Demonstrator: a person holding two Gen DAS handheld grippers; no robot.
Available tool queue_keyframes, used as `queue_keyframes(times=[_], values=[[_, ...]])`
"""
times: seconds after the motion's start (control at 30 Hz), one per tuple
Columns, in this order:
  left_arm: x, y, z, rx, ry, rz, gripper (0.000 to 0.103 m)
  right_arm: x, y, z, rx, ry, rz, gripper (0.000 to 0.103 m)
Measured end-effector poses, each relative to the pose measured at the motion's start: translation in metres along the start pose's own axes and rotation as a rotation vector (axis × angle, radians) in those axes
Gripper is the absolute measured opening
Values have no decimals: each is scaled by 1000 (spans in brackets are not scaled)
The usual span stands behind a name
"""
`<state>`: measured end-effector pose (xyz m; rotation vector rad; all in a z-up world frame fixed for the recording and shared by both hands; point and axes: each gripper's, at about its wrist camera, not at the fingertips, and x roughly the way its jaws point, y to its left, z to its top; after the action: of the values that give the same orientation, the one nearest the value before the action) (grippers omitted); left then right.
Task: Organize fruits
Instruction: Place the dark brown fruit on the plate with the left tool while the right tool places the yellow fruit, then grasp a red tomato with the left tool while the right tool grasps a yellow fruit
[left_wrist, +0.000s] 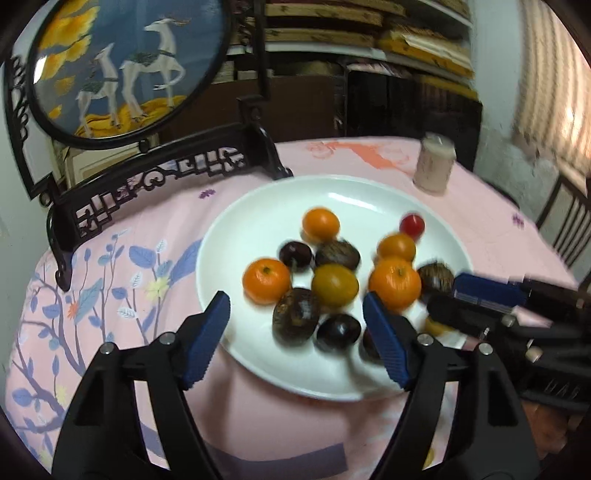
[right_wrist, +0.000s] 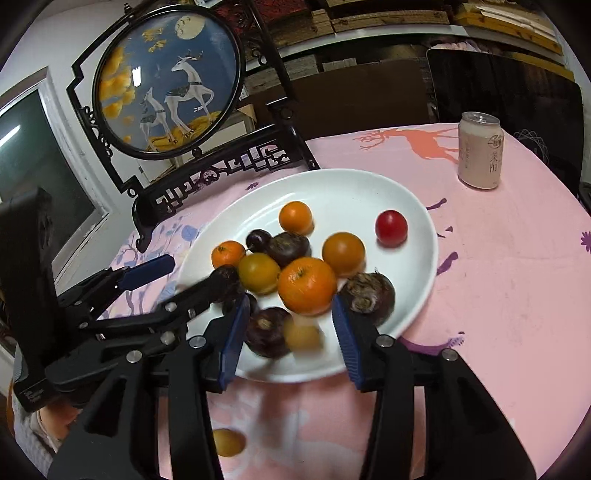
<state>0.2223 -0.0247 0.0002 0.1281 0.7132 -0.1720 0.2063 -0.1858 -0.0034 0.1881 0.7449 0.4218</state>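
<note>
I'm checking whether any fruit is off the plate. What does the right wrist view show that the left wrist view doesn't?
Only the right wrist view: a yellow fruit lying on the pink tablecloth below the plate, and the can's printed label. Only the left wrist view: the right tongs from the side. Both: the white plate of mixed fruit, the red tomato, the can and the deer screen.

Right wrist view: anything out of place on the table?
Yes. One small yellow-orange round fruit lies on the pink patterned tablecloth, off the white round plate that holds the rest. Another yellow fruit on the plate's near side is motion-blurred, possibly rolling.
</note>
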Motion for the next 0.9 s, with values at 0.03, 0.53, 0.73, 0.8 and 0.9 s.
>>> queue_keyframes(times=[0.03,0.53,0.73,0.8,0.9], values=[[0,-2,-2,16,0,15,76,-2,-1,-1,-10,-2,-7,47],[-38,9,-41,-31,14,1,83,-27,17,-47,-72,68,36,47],[-60,-4,-65,28,23,-32,84,-41,7,-59,-48,66,8,47],[-70,-10,-74,53,18,-59,85,-47,-1,-59,-16,52,5,47],[-85,-20,-86,92,16,-118,88,-55,-10,-59,25,36,7,47]])
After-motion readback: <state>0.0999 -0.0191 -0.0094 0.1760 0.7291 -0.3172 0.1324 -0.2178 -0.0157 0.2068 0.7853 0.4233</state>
